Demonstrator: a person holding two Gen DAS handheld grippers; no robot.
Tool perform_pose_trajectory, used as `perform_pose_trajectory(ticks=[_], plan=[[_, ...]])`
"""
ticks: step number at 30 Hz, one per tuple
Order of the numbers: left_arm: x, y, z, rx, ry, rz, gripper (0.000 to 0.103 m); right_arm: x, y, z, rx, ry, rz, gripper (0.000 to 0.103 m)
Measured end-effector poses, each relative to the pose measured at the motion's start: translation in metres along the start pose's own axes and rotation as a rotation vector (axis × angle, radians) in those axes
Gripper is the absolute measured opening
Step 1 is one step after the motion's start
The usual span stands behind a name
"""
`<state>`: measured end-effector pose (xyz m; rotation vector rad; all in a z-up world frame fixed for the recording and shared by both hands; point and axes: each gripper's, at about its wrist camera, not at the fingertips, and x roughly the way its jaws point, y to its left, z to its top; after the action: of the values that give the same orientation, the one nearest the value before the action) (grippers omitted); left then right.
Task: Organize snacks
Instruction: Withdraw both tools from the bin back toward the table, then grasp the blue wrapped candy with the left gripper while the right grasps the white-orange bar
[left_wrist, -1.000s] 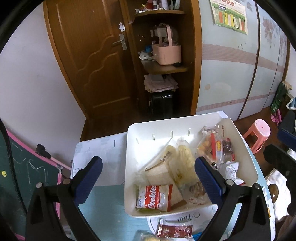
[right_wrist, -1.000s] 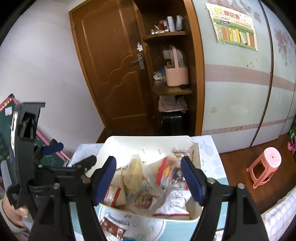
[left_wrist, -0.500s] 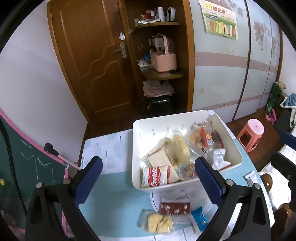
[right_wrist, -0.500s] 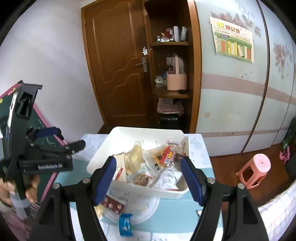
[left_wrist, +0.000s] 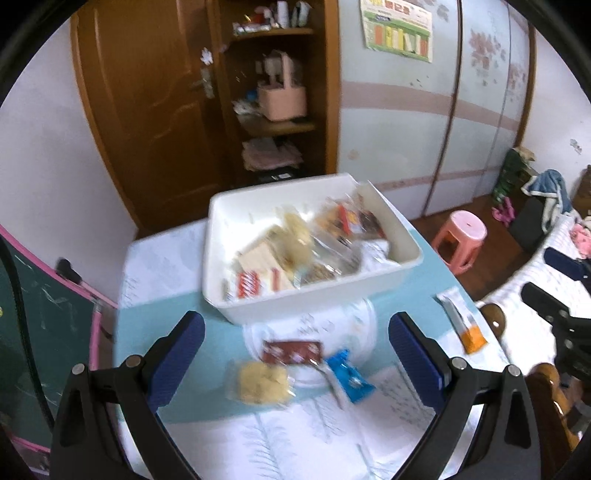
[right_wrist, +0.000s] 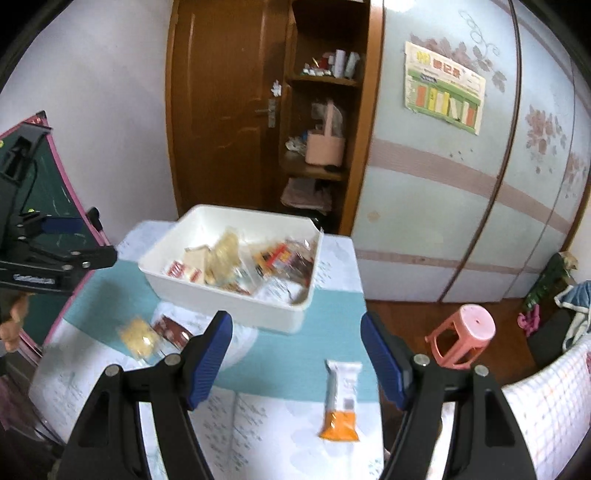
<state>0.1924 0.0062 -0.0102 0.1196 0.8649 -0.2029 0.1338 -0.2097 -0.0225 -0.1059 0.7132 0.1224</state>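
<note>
A white bin (left_wrist: 384, 280) (right_wrist: 221, 295) holding several snack packs stands on the table's far half. Loose on the table before it lie a clear bag of yellow biscuits (left_wrist: 262, 382) (right_wrist: 138, 338), a dark red packet (left_wrist: 291, 350) (right_wrist: 171, 330), a blue packet (left_wrist: 351, 378) and a white-and-orange bar (left_wrist: 463, 325) (right_wrist: 341, 400). My left gripper (left_wrist: 295, 360) is open and empty, above the loose packs. My right gripper (right_wrist: 297, 360) is open and empty, above the table left of the bar. Both views are blurred.
The table has a teal and white cloth (left_wrist: 207, 339). A pink stool (right_wrist: 465, 336) stands on the floor at the right. A green chalkboard (left_wrist: 40, 332) leans at the left. A wooden door and shelf (right_wrist: 317, 122) are behind.
Both grippers have pulled back and up from the bin. The loose packs and the bar in front of the bin have come into view. Both stay open.
</note>
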Motion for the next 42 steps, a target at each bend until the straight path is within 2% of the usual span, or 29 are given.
perform_pose_trajectory(ticks=[5,12,16,21,26,30,32,35,38,41,42], plan=[[0.024,-0.020,-0.026,-0.036,0.047,-0.053,0.100,0.023,-0.017,-0.029,0.058,0.076,-0.002,0.073],[0.095,-0.039,-0.072,-0.143,0.205,-0.037,0.099,0.071,-0.043,-0.077,0.146,0.189,-0.026,0.073],[0.128,-0.040,-0.088,-0.200,0.272,0.004,0.099,0.101,-0.055,-0.098,0.186,0.255,-0.036,0.073],[0.158,-0.038,-0.099,-0.267,0.323,0.008,0.099,0.131,-0.064,-0.116,0.222,0.310,-0.045,0.072],[0.176,-0.044,-0.107,-0.277,0.354,0.015,0.097,0.150,-0.067,-0.129,0.254,0.341,-0.037,0.072],[0.178,-0.051,-0.107,-0.242,0.325,0.054,0.094,0.151,-0.060,-0.130,0.206,0.314,-0.069,0.072],[0.179,-0.055,-0.107,-0.231,0.318,0.070,0.091,0.151,-0.058,-0.131,0.193,0.303,-0.080,0.072],[0.176,-0.059,-0.108,-0.214,0.293,0.085,0.080,0.151,-0.057,-0.133,0.201,0.294,-0.087,0.072],[0.171,-0.063,-0.110,-0.208,0.276,0.083,0.062,0.151,-0.057,-0.132,0.201,0.290,-0.089,0.070],[0.168,-0.064,-0.110,-0.204,0.267,0.080,0.051,0.150,-0.055,-0.131,0.194,0.287,-0.086,0.065],[0.164,-0.064,-0.114,-0.202,0.264,0.078,0.044,0.150,-0.054,-0.130,0.192,0.286,-0.083,0.061]])
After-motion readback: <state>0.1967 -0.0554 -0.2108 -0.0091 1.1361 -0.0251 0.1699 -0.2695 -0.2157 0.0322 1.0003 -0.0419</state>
